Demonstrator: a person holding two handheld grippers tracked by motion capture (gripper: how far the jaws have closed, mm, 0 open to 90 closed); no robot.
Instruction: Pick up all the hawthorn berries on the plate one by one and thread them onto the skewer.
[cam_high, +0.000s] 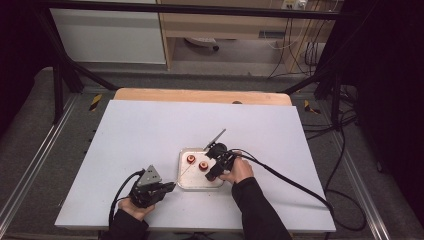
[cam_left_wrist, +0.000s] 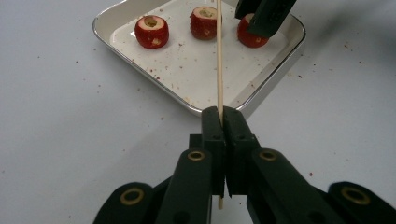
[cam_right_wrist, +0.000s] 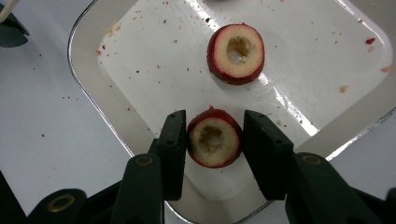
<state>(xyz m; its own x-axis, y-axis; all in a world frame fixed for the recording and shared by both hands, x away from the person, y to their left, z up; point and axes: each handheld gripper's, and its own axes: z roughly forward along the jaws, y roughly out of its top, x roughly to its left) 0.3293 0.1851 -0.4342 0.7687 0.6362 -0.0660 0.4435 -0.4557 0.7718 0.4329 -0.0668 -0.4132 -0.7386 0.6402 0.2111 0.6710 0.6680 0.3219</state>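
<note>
Red-skinned, cored fruit pieces, likely hawthorn berries, sit in a shallow white tray (cam_left_wrist: 275, 70) with a metal rim on the white worktop (cam_high: 150, 130), and the work in hand looks like threading them onto a thin wooden skewer (cam_left_wrist: 219, 60). The left gripper (cam_left_wrist: 219, 116) has its fingers pressed together on the skewer, pinching it near its lower end so the stick points forward over the tray rim toward the fruit. The right gripper (cam_right_wrist: 212, 140) has its fingers either side of one cored berry (cam_right_wrist: 214, 142) near the tray's edge; the left finger touches the skin, while the right finger stands just beside it with a sliver of gap, so the grasp seems to be closing and not yet firm. A second cored berry (cam_right_wrist: 236, 53) lies farther in on the tray, and in the left gripper view a third (cam_left_wrist: 152, 31) lies toward the tray's far left corner. The step, by this reading, is picking up a berry. The next move calls for a gentle but secure pinch, a lift clear of the tray, and turning the berry so its hollow core lines up with the skewer tip before sliding it on.
</note>
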